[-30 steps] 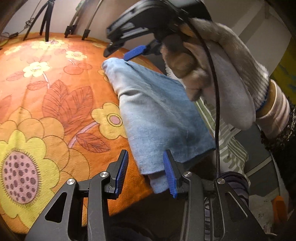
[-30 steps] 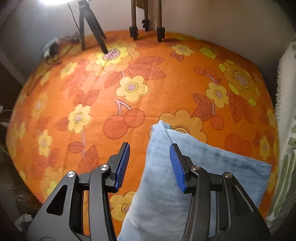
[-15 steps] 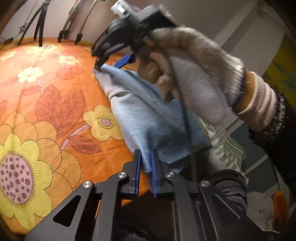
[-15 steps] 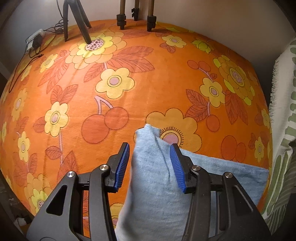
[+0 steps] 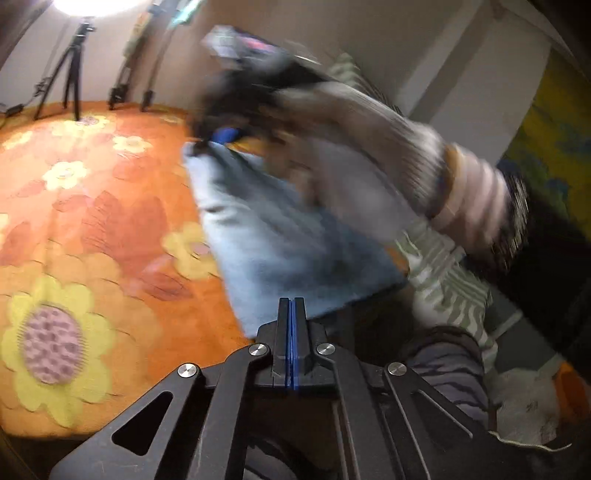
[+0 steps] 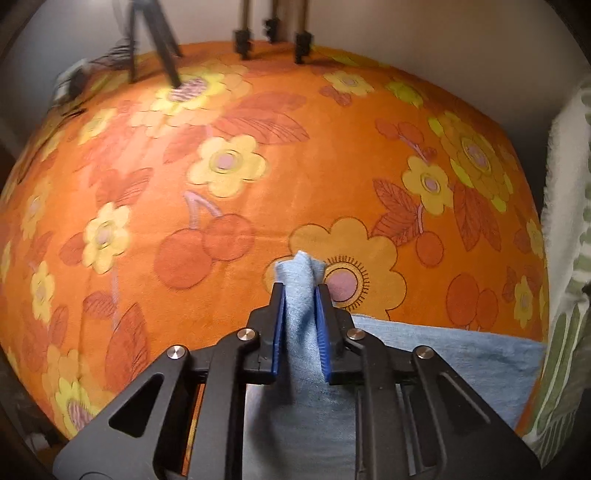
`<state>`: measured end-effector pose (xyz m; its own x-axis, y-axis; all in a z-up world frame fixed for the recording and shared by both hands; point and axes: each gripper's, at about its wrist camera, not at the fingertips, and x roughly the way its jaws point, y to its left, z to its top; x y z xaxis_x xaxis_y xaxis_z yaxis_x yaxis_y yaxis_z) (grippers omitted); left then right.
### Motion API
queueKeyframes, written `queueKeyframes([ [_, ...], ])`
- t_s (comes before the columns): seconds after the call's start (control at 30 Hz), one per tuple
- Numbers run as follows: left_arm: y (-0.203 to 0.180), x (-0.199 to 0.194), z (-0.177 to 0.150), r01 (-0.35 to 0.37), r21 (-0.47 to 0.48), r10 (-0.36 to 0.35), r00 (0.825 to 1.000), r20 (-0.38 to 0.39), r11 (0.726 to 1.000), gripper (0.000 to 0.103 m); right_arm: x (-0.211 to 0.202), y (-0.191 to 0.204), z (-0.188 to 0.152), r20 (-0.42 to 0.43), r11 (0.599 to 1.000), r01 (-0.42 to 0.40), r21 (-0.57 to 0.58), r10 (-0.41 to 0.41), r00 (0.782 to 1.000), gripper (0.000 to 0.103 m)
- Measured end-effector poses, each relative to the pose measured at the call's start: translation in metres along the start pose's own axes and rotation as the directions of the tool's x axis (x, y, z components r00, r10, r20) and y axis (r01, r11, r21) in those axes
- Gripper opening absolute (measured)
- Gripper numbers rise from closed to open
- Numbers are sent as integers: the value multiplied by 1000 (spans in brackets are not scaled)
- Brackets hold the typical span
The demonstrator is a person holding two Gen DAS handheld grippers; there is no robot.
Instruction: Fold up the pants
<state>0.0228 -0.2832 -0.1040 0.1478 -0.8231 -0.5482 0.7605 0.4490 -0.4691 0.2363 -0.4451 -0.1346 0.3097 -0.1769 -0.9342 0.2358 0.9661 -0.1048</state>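
The light blue pants (image 5: 280, 243) lie folded on the orange flowered rug (image 5: 92, 229), near its right edge. My left gripper (image 5: 291, 310) is shut on the near edge of the pants. My right gripper (image 6: 300, 295) is shut on the far corner of the pants (image 6: 301, 273), which bunches up between the blue pads. In the left wrist view the right gripper (image 5: 225, 136) and its gloved hand (image 5: 354, 147) are blurred above the cloth's far corner. The rest of the pants (image 6: 461, 365) spreads flat to the right.
Tripod legs (image 6: 273, 33) stand at the rug's far edge, with cables (image 6: 74, 81) at the far left. A green and white striped cloth (image 6: 569, 295) lies along the rug's right side. A bright lamp (image 5: 96, 3) shines at the back.
Both grippers have closed on the pants: the left on the near edge, the right on the far corner. The cloth is lifting and bunching at the right gripper.
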Motion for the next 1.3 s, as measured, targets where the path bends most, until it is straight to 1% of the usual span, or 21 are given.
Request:
queueKeyframes([
  [0.07,10,-11,10,-21,7,21,1000,11,1000,0,-24,-10,-13,37,997,-63,37,62,997,20],
  [0.13,24,-20,22,-50,4,50,999,21,999,0,-42,-17,-28,53,993,-103,56,100,994,20],
  [0.23,46,-25,47,-69,-9,69,997,20,998,0,-75,-18,-72,86,985,-168,43,164,983,20],
  [0.27,52,-23,57,-90,-6,90,996,24,996,2,-82,-16,-84,92,982,-186,39,182,979,21],
  [0.33,57,-20,72,-101,9,101,995,25,995,2,-98,-7,-119,106,972,-230,38,225,969,21],
  [0.4,58,-9,88,-108,41,108,994,6,993,7,-104,1,-148,98,964,-264,41,259,961,21],
  [0.47,59,1,101,-113,78,115,993,-10,990,7,-104,11,-177,92,956,-287,54,282,955,21],
  [0.53,57,13,110,-109,107,113,993,-32,988,9,-103,19,-196,95,952,-299,66,293,951,21],
  [0.57,57,21,115,-100,117,106,993,-43,988,16,-103,23,-206,105,948,-310,77,302,948,21],
  [0.6,55,25,118,-91,124,98,994,-56,988,24,-103,25,-212,113,945,-316,81,306,945,21],
  [0.63,55,30,122,-91,127,99,993,-63,988,26,-103,29,-219,126,943,-321,87,309,943,21],
  [0.67,55,35,126,-90,130,99,993,-67,987,26,-102,31,-224,137,943,-320,92,306,942,22],
  [0.7,56,41,129,-80,134,91,992,-82,988,26,-100,35,-228,140,941,-326,96,311,940,27],
  [0.73,58,47,132,-67,136,81,992,-97,988,26,-98,39,-232,141,938,-332,101,317,938,28],
  [0.83,60,62,141,-74,144,92,988,-122,987,26,-85,45,-238,147,923,-359,139,339,929,29],
  [0.87,61,67,144,-67,141,86,988,-131,988,26,-82,46,-238,152,919,-364,150,342,927,29],
  [1.03,65,81,151,-58,130,77,985,-152,990,26,-69,49,-233,174,917,-352,185,322,931,29],
  [1.13,68,86,150,-55,133,77,983,-169,990,26,-64,53,-232,173,929,-320,187,289,942,28],
  [1.23,71,92,149,-62,145,89,979,-184,987,26,-70,50,-236,187,922,-315,225,276,943,28],
  [1.3,76,97,149,-64,129,88,977,-193,990,26,-66,51,-232,190,915,-310,259,266,945,29],
])
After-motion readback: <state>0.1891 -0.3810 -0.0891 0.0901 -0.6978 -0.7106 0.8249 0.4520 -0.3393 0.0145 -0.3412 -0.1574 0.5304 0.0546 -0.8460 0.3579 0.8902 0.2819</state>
